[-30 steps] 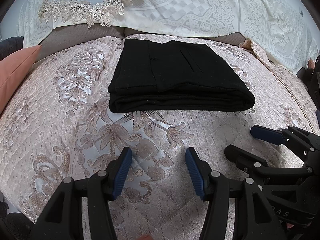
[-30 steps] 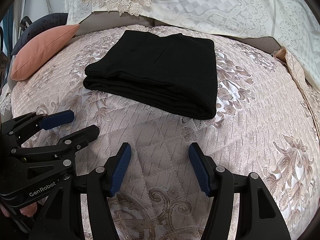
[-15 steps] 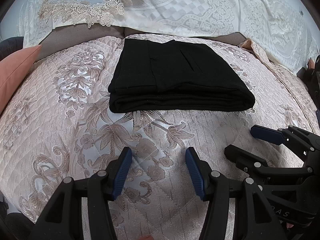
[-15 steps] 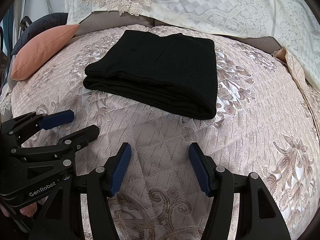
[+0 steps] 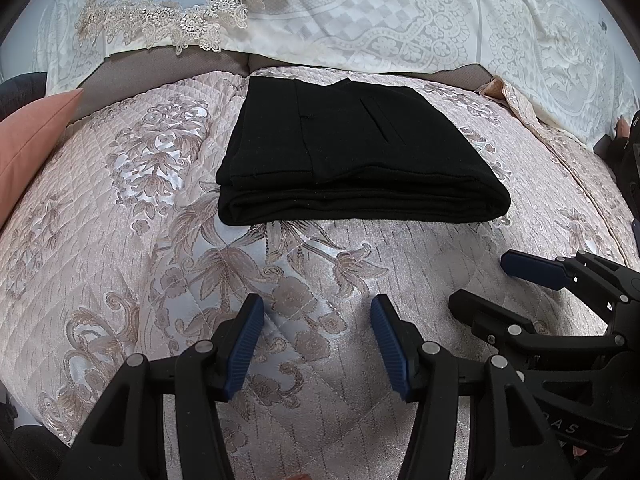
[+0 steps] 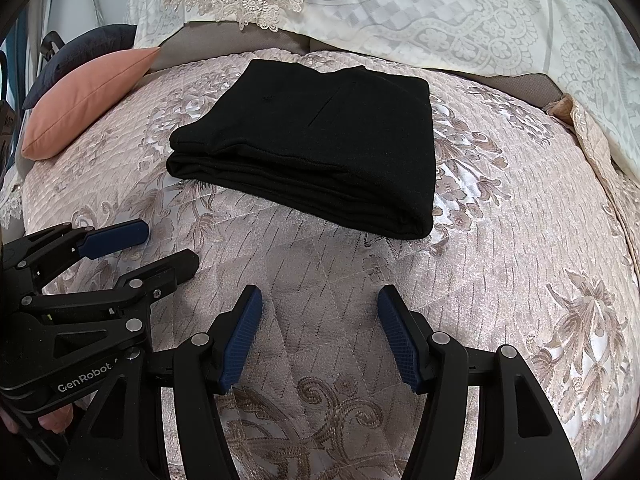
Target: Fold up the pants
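Folded black pants (image 5: 352, 152) lie on a pink quilted floral bedspread (image 5: 120, 240), near lace-edged pillows (image 5: 360, 12). Both the left gripper (image 5: 316, 344) and right gripper (image 6: 320, 336) hover spread, empty.

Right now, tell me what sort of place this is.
Probably a bedroom: folded black pants lie on a quilted floral bedspread, with a lace-trimmed cover behind and a pink cushion beside.

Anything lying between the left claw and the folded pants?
Nothing: only bare quilt separates the left claw from the pants, in the left wrist view.
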### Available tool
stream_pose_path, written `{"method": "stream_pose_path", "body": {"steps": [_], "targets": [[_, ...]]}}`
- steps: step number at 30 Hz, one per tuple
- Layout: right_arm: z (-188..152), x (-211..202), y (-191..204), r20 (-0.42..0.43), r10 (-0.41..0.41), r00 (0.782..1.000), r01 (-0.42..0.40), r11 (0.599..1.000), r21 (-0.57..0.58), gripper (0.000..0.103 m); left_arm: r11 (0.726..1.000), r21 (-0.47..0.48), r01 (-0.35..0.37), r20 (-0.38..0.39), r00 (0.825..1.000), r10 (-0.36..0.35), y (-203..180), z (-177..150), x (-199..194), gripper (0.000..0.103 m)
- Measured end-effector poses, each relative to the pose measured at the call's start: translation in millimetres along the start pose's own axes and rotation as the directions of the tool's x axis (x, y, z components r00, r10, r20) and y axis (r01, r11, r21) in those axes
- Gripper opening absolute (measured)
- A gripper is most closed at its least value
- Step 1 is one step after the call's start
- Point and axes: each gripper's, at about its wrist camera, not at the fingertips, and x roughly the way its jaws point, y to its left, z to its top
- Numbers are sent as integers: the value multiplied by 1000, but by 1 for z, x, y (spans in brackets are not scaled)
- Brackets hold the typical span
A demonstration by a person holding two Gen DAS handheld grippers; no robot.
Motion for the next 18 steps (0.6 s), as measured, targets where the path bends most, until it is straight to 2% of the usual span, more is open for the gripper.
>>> {"method": "stream_pose_path", "body": {"steps": [18], "targets": [[-1, 1, 0, -1, -1, 1000, 1, 1000, -3, 61, 1000, 4, 0, -3, 1000, 0, 0, -1, 1, 58]]}}
